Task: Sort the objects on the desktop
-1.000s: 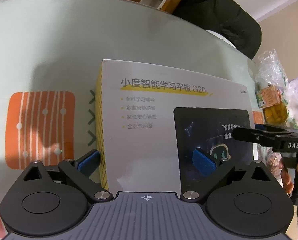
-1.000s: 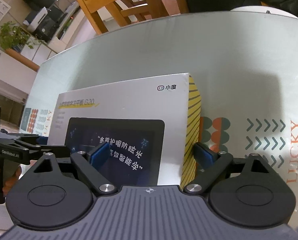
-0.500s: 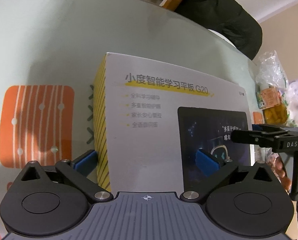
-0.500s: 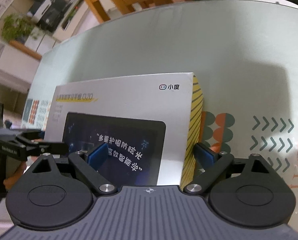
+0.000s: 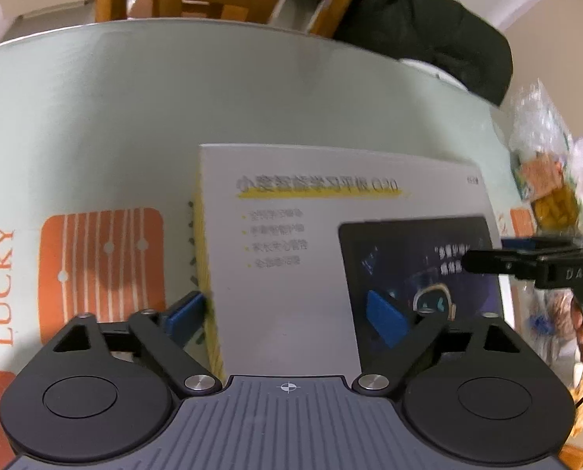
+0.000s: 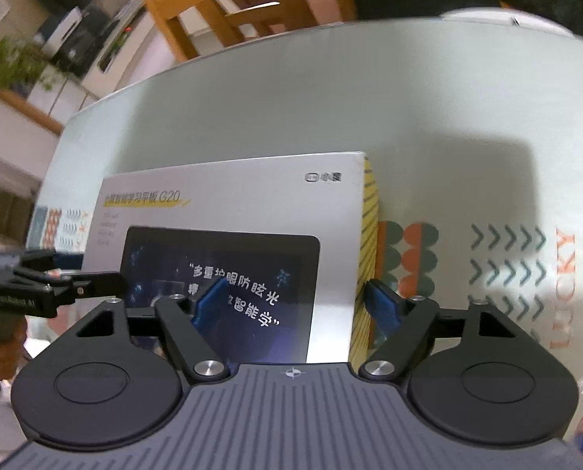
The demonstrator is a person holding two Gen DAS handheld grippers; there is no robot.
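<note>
A large white tablet box (image 5: 291, 243) with yellow striped sides and a printed tablet picture lies over the table. My left gripper (image 5: 287, 317) is open, its fingers astride the box's near left corner: the left pad by the yellow side, the right pad over the top face. My right gripper (image 6: 297, 305) is open, astride the box's (image 6: 252, 203) near right corner in the same way. Whether the pads touch the box I cannot tell. Each gripper shows at the edge of the other's view.
The round table (image 5: 174, 98) has a pale cloth with orange patches and "LUCKY" print (image 5: 3, 286). Plastic bags of snacks (image 5: 545, 180) lie at the table's right. A wooden chair (image 6: 244, 8) and a dark jacket (image 5: 428, 23) stand behind the far edge.
Both views have tilted and shifted, showing more of the far table edge and the chair. The box looks raised with the grippers at its two near corners. The jaws stay as wide as before.
</note>
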